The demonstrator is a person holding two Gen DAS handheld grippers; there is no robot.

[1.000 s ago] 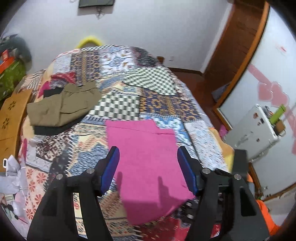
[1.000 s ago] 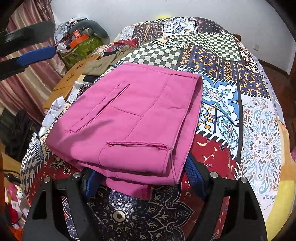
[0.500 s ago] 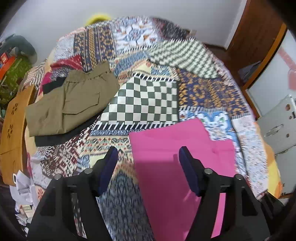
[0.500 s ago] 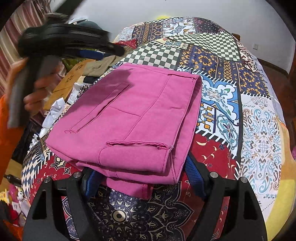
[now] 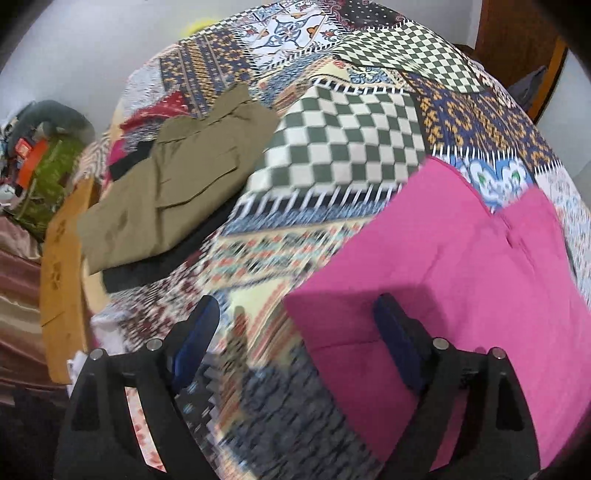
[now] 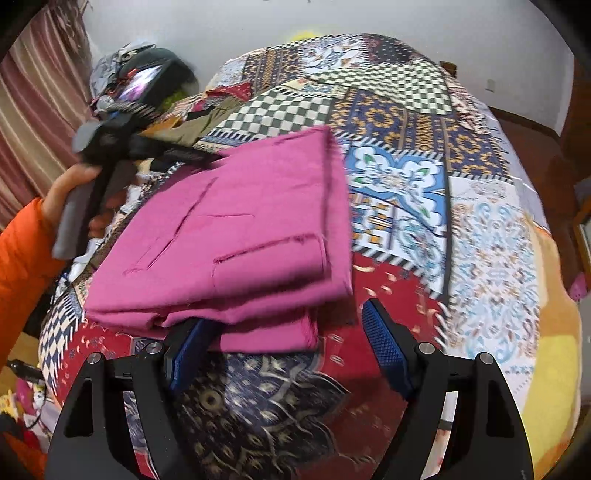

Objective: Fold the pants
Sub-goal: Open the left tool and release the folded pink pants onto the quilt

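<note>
The pink pants [image 6: 236, 240] lie folded in a thick rectangle on the patchwork bedspread [image 6: 491, 229]; they also show in the left wrist view [image 5: 461, 266]. My left gripper [image 5: 295, 336] is open at the pants' left corner, its right finger over the pink cloth, the left finger over the bedspread [image 5: 351, 147]. In the right wrist view the left gripper's tips [image 6: 199, 158] reach the pants' far left edge. My right gripper [image 6: 288, 343] is open and empty at the pants' near edge, its left finger close to the cloth.
Folded olive pants [image 5: 173, 184] lie on a dark garment at the bed's left side. A wooden board [image 5: 62, 266] and cluttered bags [image 5: 40, 166] stand beyond the left edge. A door [image 5: 517, 33] is at the far right.
My left gripper swung down and left to the pants' left corner. My right gripper drew back from under the pants' near edge; the pants shifted a little left.
</note>
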